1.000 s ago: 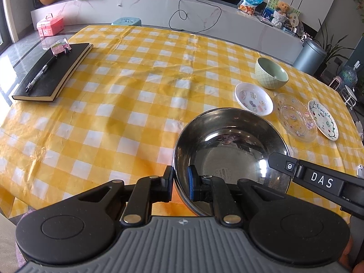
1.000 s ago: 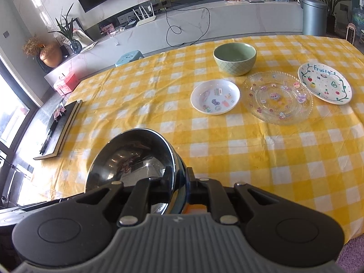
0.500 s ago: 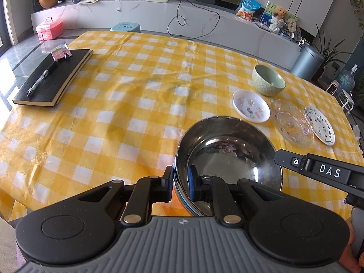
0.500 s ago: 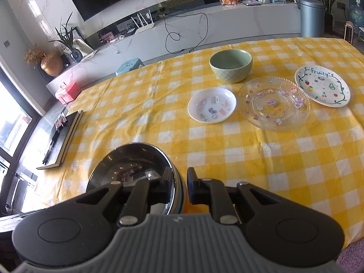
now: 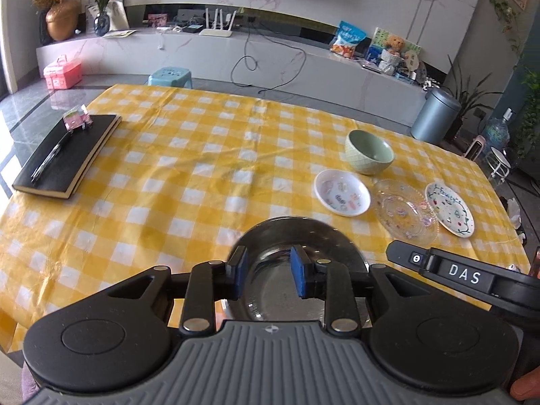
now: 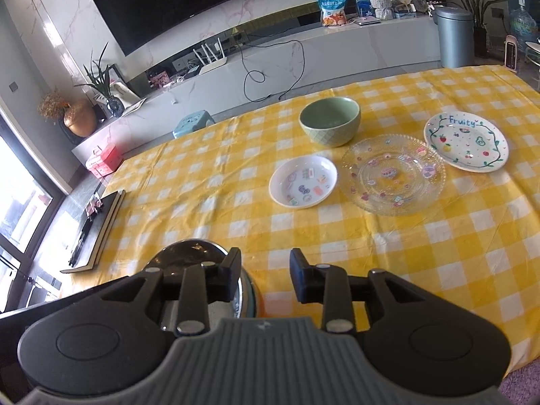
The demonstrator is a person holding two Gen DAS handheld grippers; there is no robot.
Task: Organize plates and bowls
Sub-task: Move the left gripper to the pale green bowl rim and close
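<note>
The steel bowl sits at the bench's near edge, right under both tools. The left hand-held gripper hangs over its hollow, jaws opening, pads clear of the rim. The right hand-held gripper is beside the bowl's right rim, jaws opening, nothing between them. The bowl is round, polished and mirror-bright inside. The green bowl and three plates lie toward the far right corner.
</note>
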